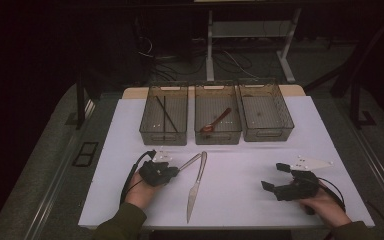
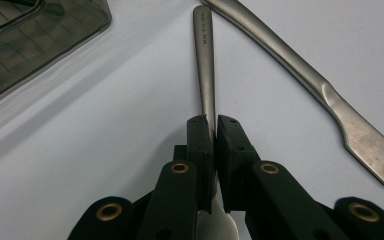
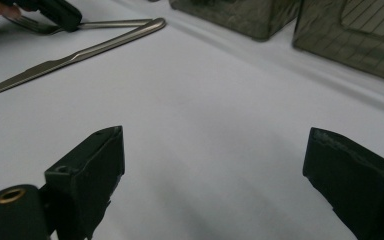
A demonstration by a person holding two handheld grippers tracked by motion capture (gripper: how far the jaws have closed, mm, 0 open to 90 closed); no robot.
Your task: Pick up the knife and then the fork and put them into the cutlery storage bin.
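My left gripper lies low on the white table, shut on the neck of a metal fork. The fork's handle points away from the jaws toward the bins. A long metal knife lies just to the right of it, its handle end almost meeting the fork's handle. My right gripper rests at the right side of the table, jaws wide open with only bare table between them. The right gripper view has the knife, the fork and the other gripper at top left.
Three dark see-through bins stand in a row at the back. The left bin holds black chopsticks, the middle bin a reddish-brown spoon, and the right bin looks bare. The white table top ends near my forearms.
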